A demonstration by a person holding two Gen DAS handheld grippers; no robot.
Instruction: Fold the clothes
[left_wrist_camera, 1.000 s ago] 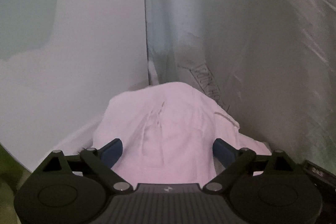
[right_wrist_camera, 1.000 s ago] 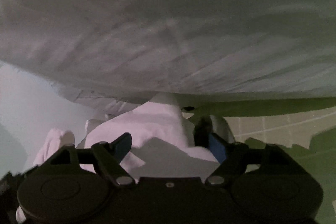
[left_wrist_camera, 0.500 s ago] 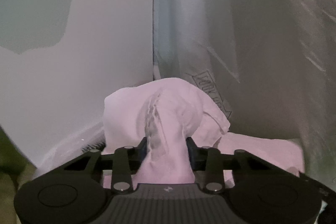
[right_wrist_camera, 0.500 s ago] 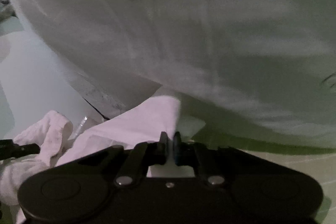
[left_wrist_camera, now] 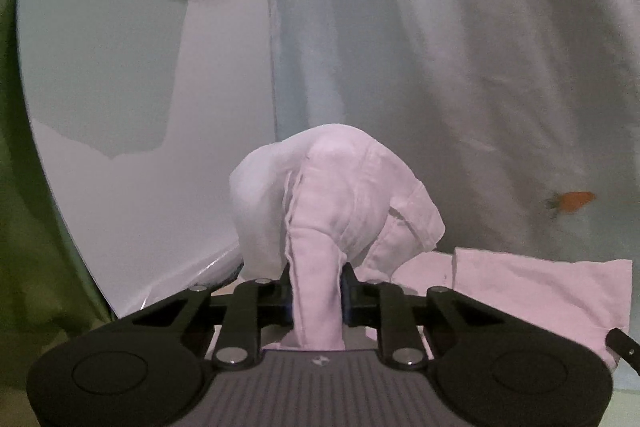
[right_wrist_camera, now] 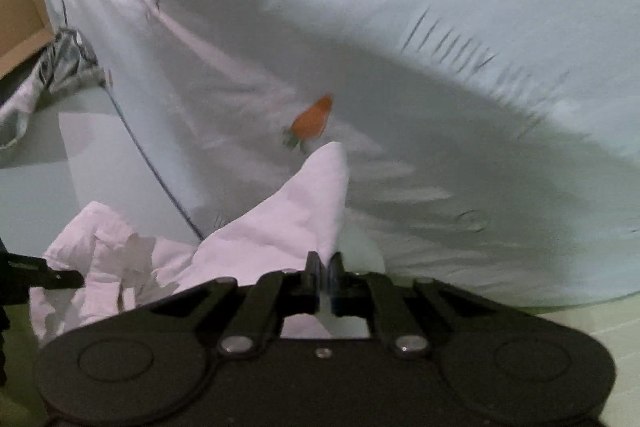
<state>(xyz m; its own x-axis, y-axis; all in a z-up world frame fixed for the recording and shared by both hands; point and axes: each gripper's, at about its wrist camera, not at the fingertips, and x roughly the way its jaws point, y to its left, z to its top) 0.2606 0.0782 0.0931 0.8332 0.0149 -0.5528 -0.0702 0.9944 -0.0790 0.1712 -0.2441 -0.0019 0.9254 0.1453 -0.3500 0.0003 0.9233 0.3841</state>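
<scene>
Both my left gripper (left_wrist_camera: 316,301) and right gripper (right_wrist_camera: 325,281), wide a second ago, now pinch the pale garment (left_wrist_camera: 336,195), probably lifting for a fold.

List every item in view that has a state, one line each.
Left gripper: jaws shut on a thick bunch of the pink garment.
Right gripper: jaws shut on a thin edge of the same garment.
Pink garment: crumpled, unfolded, held by both grippers.
Carrot-print cloth: spread out, wrinkled.
Cardboard box: open.

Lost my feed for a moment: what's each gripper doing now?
Left gripper: closed on a bunched fold of the pale pink garment.
Right gripper: closed on the garment's thin edge.
</scene>
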